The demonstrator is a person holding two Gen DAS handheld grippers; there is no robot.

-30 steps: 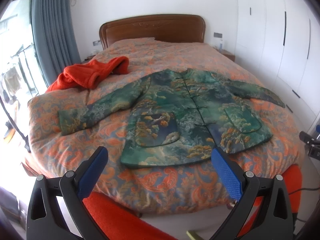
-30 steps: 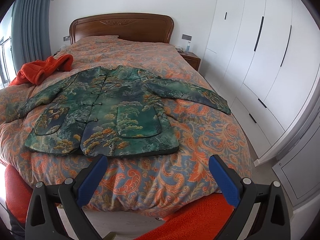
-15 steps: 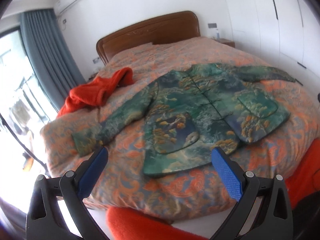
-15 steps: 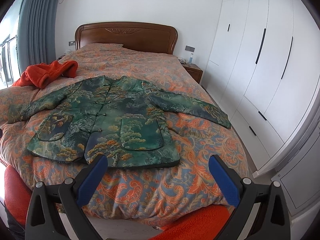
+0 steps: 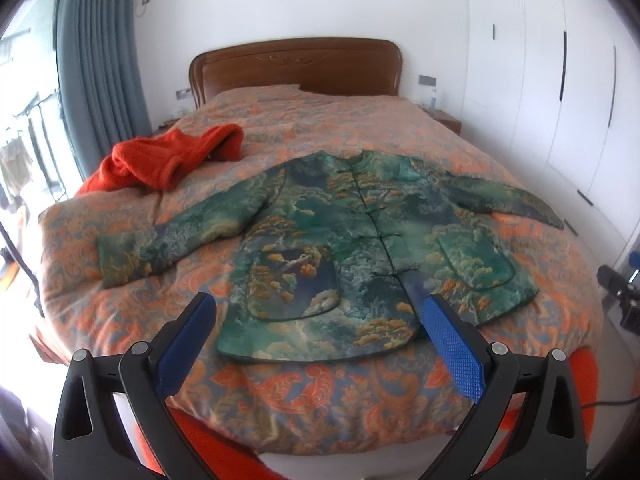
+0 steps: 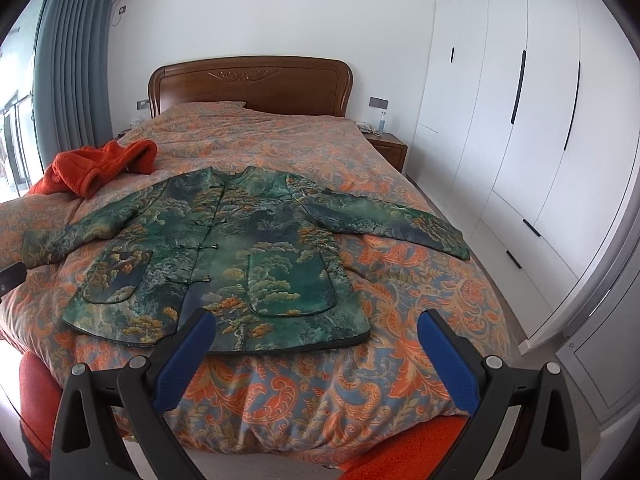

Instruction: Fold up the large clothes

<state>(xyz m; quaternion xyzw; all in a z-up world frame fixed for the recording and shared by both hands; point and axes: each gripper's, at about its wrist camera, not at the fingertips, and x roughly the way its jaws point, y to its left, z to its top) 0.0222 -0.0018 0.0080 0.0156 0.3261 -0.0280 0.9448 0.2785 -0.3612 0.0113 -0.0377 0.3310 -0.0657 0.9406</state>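
Straight ahead of both tongs, the padded green jacket with the pine-tree print and knot buttons (image 5: 360, 248) (image 6: 224, 256) is laid out flat, front up, on the orange paisley quilt (image 5: 320, 396) (image 6: 320, 376), hem nearest the tongs and collar toward the brown wooden headboard (image 5: 296, 68). Both sleeves are spread out to the sides, which looks like deliberate prep so the folds come out clean. Left tongs (image 5: 320, 320) have their blue pads wide apart and hold nothing, hovering short of the hem. Same for the right tongs (image 6: 316, 328), spread open and empty. Neither touches the fabric, so I'd say folding hasn't started. Off beyond the left tongs' left finger sits a crumpled orange fleece garment (image 5: 168, 160), apart from the jacket, probably parked there waiting its turn. My guess is a sleeve gets grabbed first
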